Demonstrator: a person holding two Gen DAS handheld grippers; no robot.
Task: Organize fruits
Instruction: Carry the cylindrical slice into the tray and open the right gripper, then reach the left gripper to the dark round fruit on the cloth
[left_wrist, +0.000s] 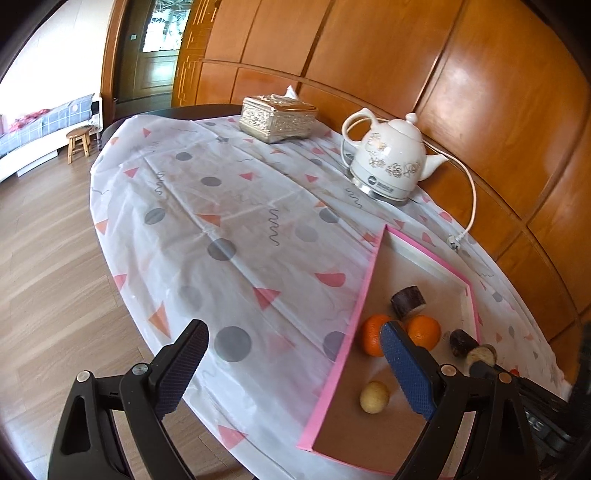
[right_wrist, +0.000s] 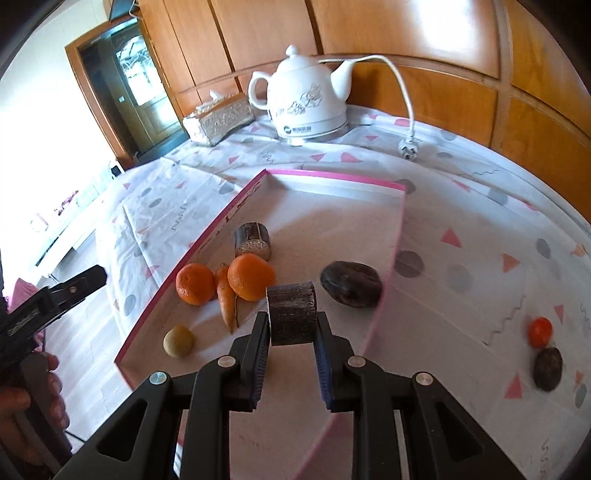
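A pink-edged shallow box (right_wrist: 207, 240) lies on the table; it also shows in the left wrist view (left_wrist: 364, 291). Inside are two oranges (right_wrist: 195, 283) (right_wrist: 251, 276), a carrot (right_wrist: 227, 299), a small tan fruit (right_wrist: 178, 341), a dark sugarcane piece (right_wrist: 253, 240) and a dark oval fruit (right_wrist: 351, 283). My right gripper (right_wrist: 291, 341) is shut on a second dark sugarcane piece (right_wrist: 291, 312) and holds it above the box. My left gripper (left_wrist: 295, 365) is open and empty over the box's left edge. A small orange (right_wrist: 540, 331) and a dark fruit (right_wrist: 547, 368) lie on the cloth to the right of the box.
A white electric kettle (right_wrist: 308, 96) with a loose cord and plug (right_wrist: 408, 149) stands at the back. A silver tissue box (right_wrist: 218, 120) sits at the back left. A wooden wall runs behind the table. The table's left edge drops to the wooden floor (left_wrist: 48, 280).
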